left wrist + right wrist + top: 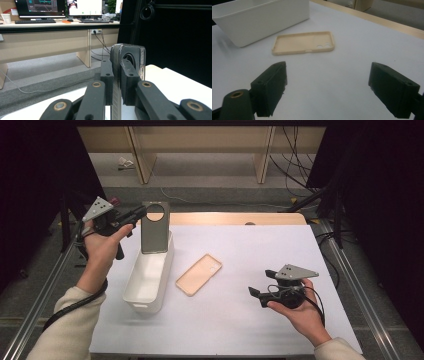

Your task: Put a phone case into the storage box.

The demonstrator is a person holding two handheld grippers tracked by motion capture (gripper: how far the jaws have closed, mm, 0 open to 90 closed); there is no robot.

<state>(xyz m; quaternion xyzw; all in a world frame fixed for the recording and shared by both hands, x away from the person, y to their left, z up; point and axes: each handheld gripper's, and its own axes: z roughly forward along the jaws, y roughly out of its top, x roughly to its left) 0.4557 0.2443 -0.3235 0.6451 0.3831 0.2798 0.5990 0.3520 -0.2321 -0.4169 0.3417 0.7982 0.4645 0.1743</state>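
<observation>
- left gripper [141, 212] clamps grey phone case [154, 227] upright over white bin's [145, 285] far end
- right gripper [260, 289] jaws spread, empty, bare table [240, 320] around
- beige case [199, 274] flat beside bin

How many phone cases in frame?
2. A grey phone case is held upright in the left gripper over the white bin's far end; a beige phone case lies flat on the table right of the bin.

Beyond the white-topped table [280, 265], a grey carpeted floor [210, 172] carries loose cables beneath a pale wooden desk [45, 42] with monitors [40, 7].
</observation>
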